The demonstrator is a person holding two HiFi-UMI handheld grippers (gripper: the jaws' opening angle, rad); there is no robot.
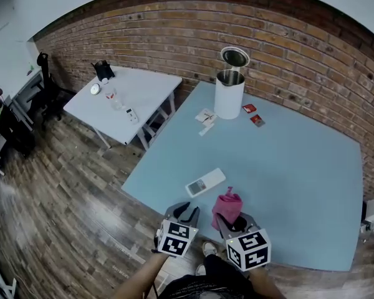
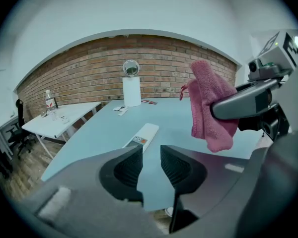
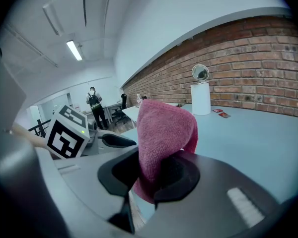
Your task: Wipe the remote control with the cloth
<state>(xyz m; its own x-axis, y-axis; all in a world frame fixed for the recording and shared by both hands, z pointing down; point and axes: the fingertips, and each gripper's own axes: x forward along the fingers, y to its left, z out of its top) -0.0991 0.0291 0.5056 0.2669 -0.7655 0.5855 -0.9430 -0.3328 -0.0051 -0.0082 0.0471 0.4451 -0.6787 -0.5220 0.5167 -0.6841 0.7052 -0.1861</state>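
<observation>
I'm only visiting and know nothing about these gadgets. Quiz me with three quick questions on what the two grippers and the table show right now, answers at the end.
1. True or false: the right gripper is clamped on the pink cloth.
2. Which thing lies nearest in front of the left gripper? A) the remote control B) the white bin C) the red packets
3. Fill in: the left gripper's jaws stand ___, with nothing between them.

Key: 1 true; 2 A; 3 apart.
</observation>
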